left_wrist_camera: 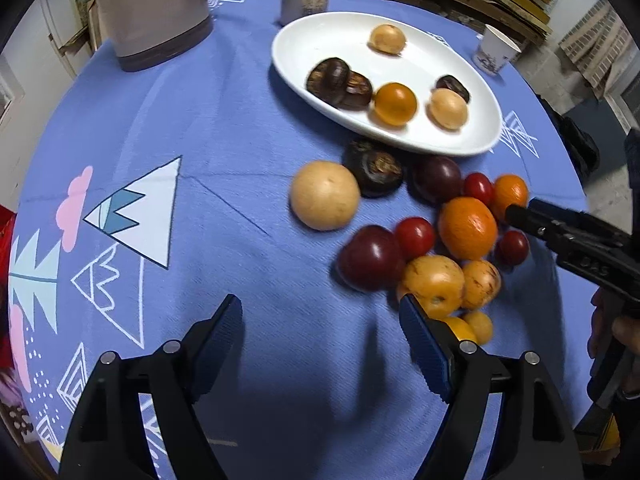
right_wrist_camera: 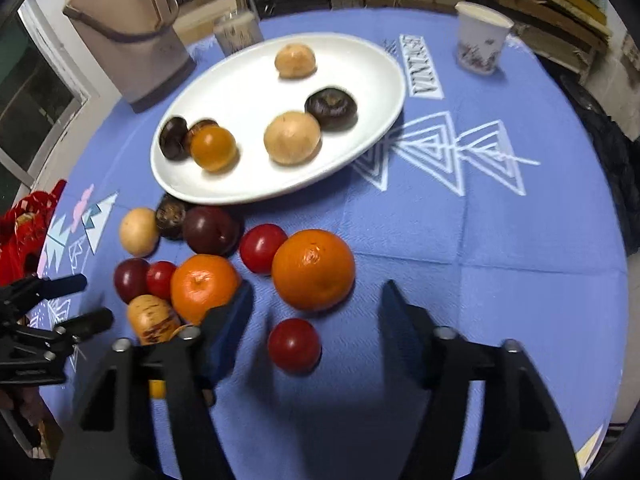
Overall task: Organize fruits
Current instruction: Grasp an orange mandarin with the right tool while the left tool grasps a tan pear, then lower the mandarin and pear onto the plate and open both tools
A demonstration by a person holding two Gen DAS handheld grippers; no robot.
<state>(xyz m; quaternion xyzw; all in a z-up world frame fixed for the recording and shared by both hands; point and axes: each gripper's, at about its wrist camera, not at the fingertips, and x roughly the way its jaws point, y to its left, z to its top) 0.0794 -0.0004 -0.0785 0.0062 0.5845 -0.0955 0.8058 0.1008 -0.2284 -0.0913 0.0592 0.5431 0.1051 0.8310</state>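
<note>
Currently both grippers are released, holding nothing. Left gripper (left_wrist_camera: 320, 320) hovers over bare cloth (left_wrist_camera: 200, 128), its right finger just beside a yellow fruit (left_wrist_camera: 434, 284). Right gripper (right_wrist_camera: 316, 304) straddles a small red tomato (right_wrist_camera: 294, 345), with the big orange (right_wrist_camera: 313, 269) just beyond. Plate (right_wrist_camera: 360, 60), far side, carries six fruits. Remaining fruit lies loose, near of the plate.

Free lane: bare tablecloth (right_wrist_camera: 500, 248) at 3 o'clock of fruit pile (right_wrist_camera: 224, 264), up to plate (right_wrist_camera: 376, 128). Obstacles: kettle (right_wrist_camera: 128, 40) at 11 o'clock, can (right_wrist_camera: 236, 32) at 12, paper cup (right_wrist_camera: 480, 40) at 1.
</note>
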